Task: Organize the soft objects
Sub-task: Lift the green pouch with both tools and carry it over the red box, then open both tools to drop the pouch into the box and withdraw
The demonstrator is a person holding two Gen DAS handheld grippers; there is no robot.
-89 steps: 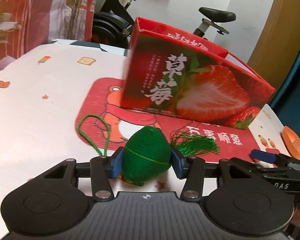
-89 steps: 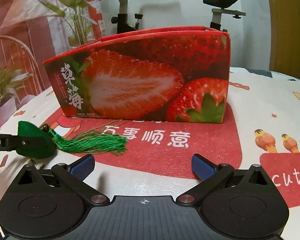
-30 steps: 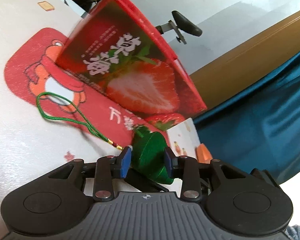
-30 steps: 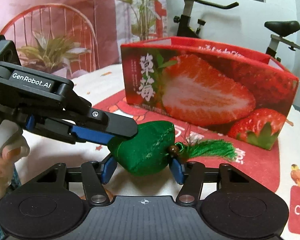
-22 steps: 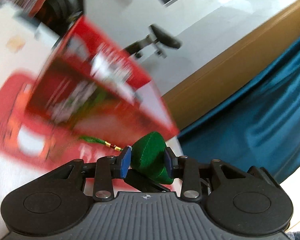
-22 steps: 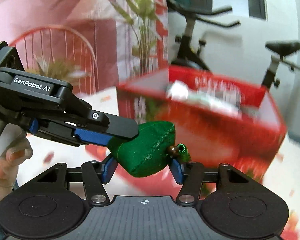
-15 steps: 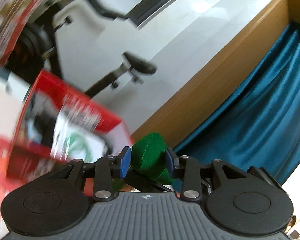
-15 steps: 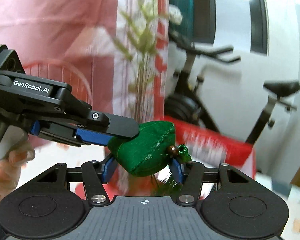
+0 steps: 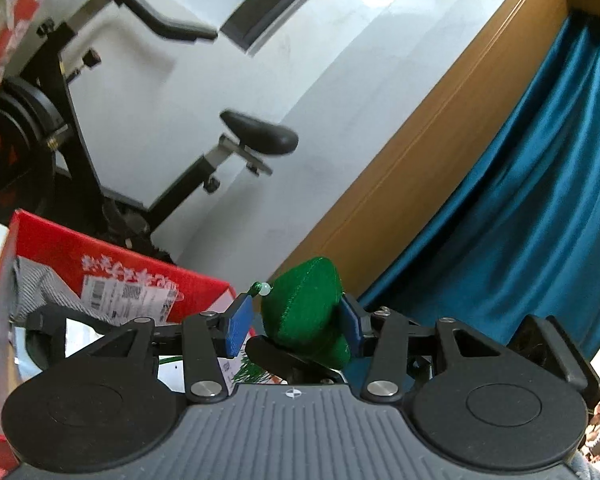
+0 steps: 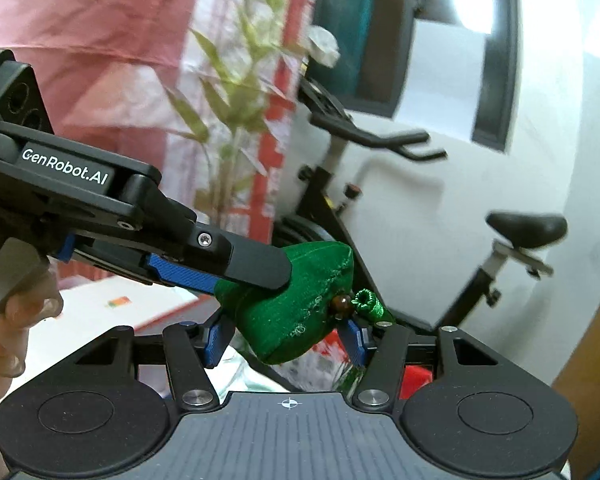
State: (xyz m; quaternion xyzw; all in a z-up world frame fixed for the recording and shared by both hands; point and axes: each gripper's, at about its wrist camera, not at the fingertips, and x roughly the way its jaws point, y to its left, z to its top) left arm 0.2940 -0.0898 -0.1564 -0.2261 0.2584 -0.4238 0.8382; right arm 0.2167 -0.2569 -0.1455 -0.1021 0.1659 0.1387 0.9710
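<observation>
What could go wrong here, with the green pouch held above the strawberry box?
1. In the left wrist view the left tongs have opened: one blue pad stands off the pouch. Only the right tongs appear to clamp it, so a shaky grip could drop it outside the box.
2. The tassel dangles low and might catch on the box rim.
3. The tongs cross closely and may bump while parting.
</observation>
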